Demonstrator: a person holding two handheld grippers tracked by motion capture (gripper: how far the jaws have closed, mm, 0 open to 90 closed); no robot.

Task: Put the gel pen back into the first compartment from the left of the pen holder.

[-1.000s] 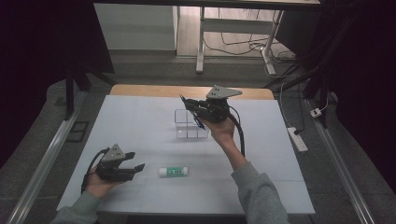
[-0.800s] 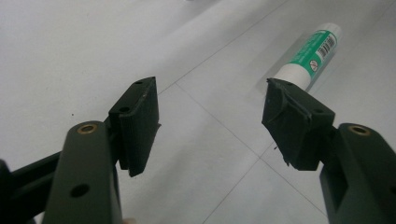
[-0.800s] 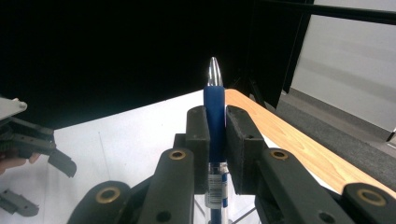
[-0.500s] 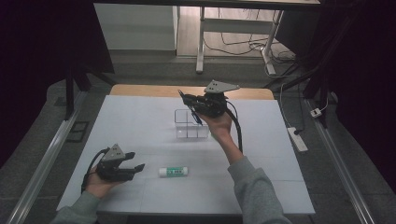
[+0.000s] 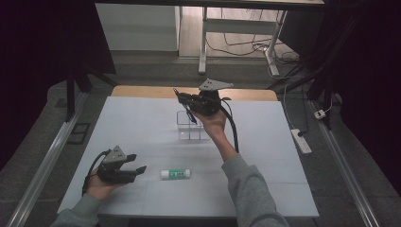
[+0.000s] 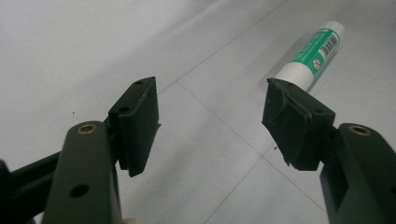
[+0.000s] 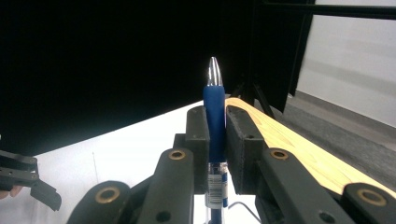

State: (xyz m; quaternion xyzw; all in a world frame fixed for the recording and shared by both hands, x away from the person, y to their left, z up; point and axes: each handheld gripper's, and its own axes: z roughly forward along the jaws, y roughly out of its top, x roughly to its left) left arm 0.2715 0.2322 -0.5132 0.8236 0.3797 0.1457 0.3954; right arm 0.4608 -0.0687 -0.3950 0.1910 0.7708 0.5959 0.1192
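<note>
My right gripper (image 5: 185,100) is held high over the back of the table, above a clear plastic box (image 5: 189,128). It is shut on a blue pen (image 5: 191,117). In the right gripper view the pen (image 7: 215,112) stands between the pads with its silver tip up past the right gripper (image 7: 215,122). A white and green glue stick (image 5: 175,174) lies on the white table top near the front. My left gripper (image 5: 136,164) rests low to the left of it, open and empty. The left gripper (image 6: 210,95) has the glue stick (image 6: 310,53) just beyond its right jaw.
The white table top (image 5: 265,156) has a wooden strip (image 5: 142,91) along its far edge. A power strip (image 5: 301,140) lies off the table's right side. Metal rails run along both sides on the floor.
My right gripper has shifted slightly left and up with the pen, staying over the clear box. The left gripper and the glue stick have not moved.
</note>
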